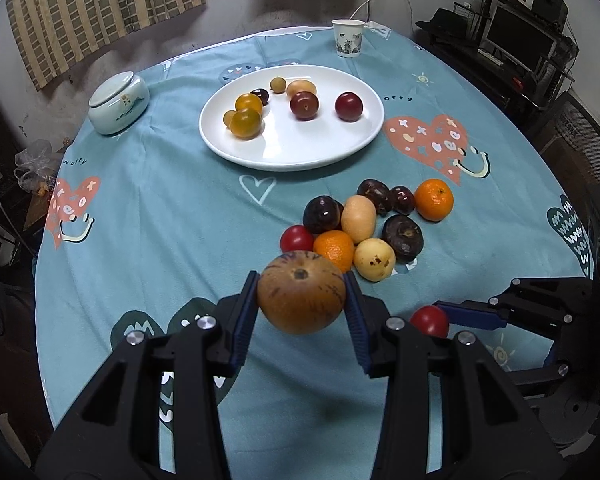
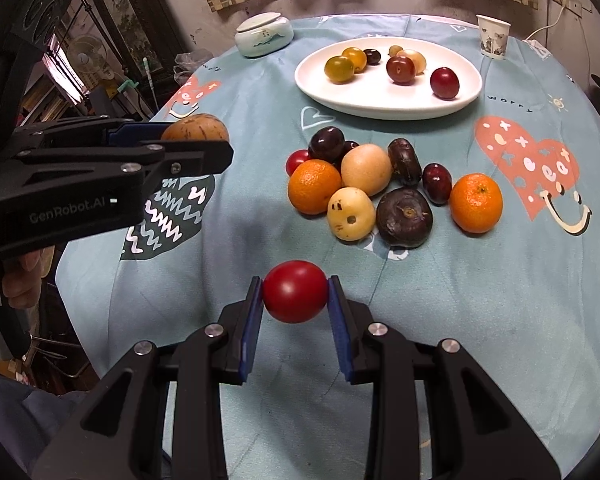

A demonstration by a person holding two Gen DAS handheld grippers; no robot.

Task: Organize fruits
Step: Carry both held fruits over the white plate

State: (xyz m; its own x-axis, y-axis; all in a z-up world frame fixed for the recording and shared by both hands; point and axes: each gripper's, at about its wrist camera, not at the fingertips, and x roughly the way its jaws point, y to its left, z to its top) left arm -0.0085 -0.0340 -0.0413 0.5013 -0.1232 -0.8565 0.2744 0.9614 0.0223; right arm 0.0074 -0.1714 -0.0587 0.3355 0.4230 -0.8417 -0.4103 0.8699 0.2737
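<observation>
So both grippers are loaded up right now. The left gripper (image 1: 302,298) has its fingers (image 1: 247,312) clamped on a round brown fruit (image 1: 302,298) with faint purple streaks, held up off the table (image 1: 160,208) over the near edge. The right gripper (image 2: 295,292) is pinching a small red tomato (image 2: 295,292) between its blue pads, also lifted clear of the cloth, near the same edge. The rest of the loose fruit sits in a bunch around the middle of the table: two oranges (image 2: 314,186), a couple of pale yellowish ones (image 2: 366,168), several dark purple ones (image 2: 404,216) and another little red tomato (image 2: 297,160) tucked at the pile's left side. Toward the far edge there's a white plate (image 2: 380,100) already carrying a few small fruits, yellow-green ones on its left and dark red ones on its right. A paper cup (image 2: 493,36) stands by the far right edge, and a pale lidded jar (image 2: 264,36) by the far left edge.
</observation>
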